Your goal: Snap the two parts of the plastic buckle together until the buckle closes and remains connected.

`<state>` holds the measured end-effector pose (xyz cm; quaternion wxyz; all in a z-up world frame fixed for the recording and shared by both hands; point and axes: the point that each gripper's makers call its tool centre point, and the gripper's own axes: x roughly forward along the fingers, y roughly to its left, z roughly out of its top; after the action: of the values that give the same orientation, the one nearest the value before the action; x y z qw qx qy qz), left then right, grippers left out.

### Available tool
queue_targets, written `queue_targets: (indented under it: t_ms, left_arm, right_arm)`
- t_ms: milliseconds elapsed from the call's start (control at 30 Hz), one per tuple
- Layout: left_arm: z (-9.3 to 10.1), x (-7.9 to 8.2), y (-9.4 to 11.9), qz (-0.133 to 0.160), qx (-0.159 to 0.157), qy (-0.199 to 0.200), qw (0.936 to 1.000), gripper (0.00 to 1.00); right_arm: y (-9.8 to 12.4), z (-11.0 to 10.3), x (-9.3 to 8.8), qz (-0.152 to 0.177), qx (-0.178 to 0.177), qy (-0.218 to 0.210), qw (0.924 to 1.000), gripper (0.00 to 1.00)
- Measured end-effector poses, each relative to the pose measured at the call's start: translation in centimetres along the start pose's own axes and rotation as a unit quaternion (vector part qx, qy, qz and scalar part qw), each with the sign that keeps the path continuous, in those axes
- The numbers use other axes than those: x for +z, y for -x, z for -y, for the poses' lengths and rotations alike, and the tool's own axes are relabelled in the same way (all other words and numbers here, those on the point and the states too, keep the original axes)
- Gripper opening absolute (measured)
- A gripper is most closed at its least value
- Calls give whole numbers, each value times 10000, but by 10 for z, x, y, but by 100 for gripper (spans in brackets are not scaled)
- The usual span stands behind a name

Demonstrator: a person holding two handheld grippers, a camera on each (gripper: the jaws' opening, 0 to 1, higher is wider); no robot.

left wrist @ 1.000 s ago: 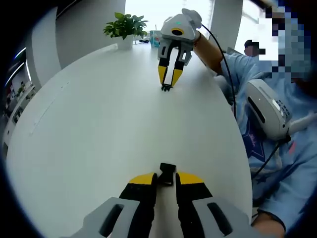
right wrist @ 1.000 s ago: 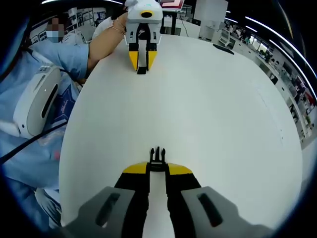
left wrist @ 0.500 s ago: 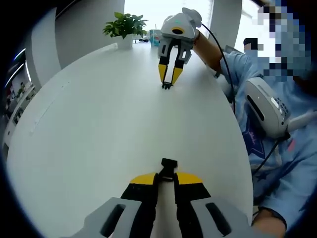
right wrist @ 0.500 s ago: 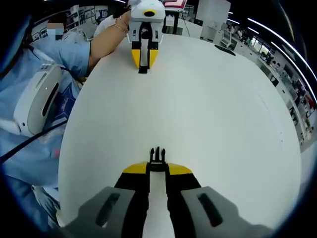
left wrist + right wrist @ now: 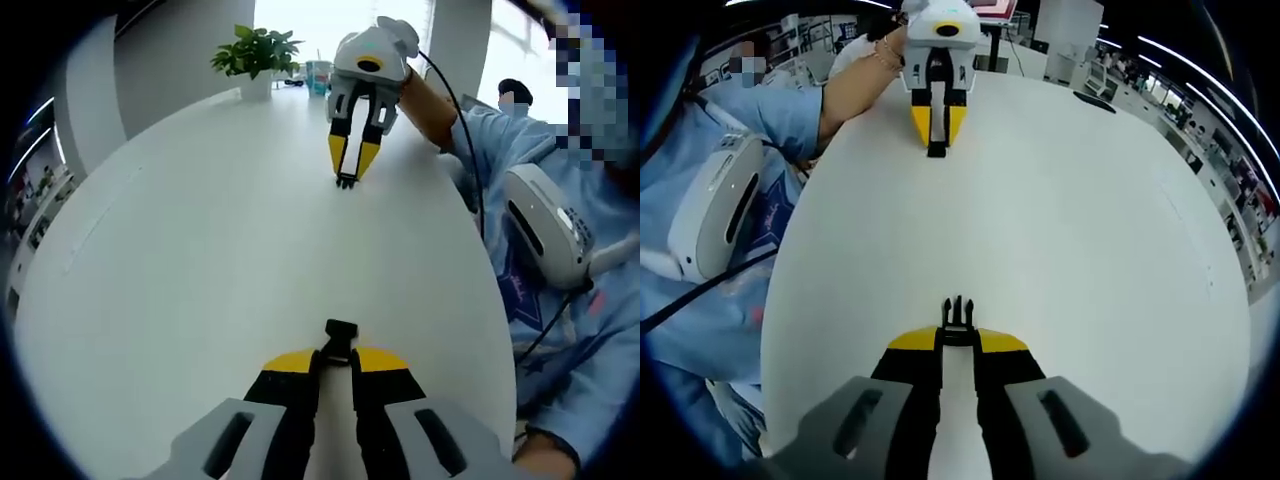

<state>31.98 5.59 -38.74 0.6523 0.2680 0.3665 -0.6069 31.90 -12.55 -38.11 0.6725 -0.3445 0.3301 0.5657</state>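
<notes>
Two buckle halves (image 5: 341, 334) (image 5: 958, 313) gripped, prongs facing forward

Text: none readable in either view.
Labels and brands: none can be made out.
Numbers and signs: none legible on anything.

**Bright, even light; heavy fisheye bend**

You get bright daylight from the windows (image 5: 300, 20) beyond the table's (image 5: 200, 250) far edge, blown out to white. Your tabletop shows only faint, soft shadows. Ceiling strip lights (image 5: 1200, 60) streak. Edges curve strongly; far background details look soft.
</notes>
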Motion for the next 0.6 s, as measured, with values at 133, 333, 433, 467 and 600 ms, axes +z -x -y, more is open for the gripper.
queue_targets:
  t_ms: [133, 333, 433, 467, 600]
  left_arm:
    - [-1, 7, -4, 39, 21, -29, 10000, 11]
    - [-1, 19, -14, 134, 61, -137, 9998, 11]
    - [-1, 24, -18, 179, 54, -161, 9997, 11]
    - [-1, 26, -19, 202, 60, -169, 9996, 11]
    - [4, 33, -25, 271, 23, -239, 9993, 11]
  right_arm:
    - [-2, 1, 3, 29, -34, -30, 10000, 11]
    - [-5, 0, 7, 40, -81, -20, 10000, 11]
    - [-7, 0, 9, -16, -60, 20, 10000, 11]
    - [-7, -1, 10, -45, -37, 36, 10000, 11]
    - [-9, -3, 13, -117, -11, 78, 9999, 11]
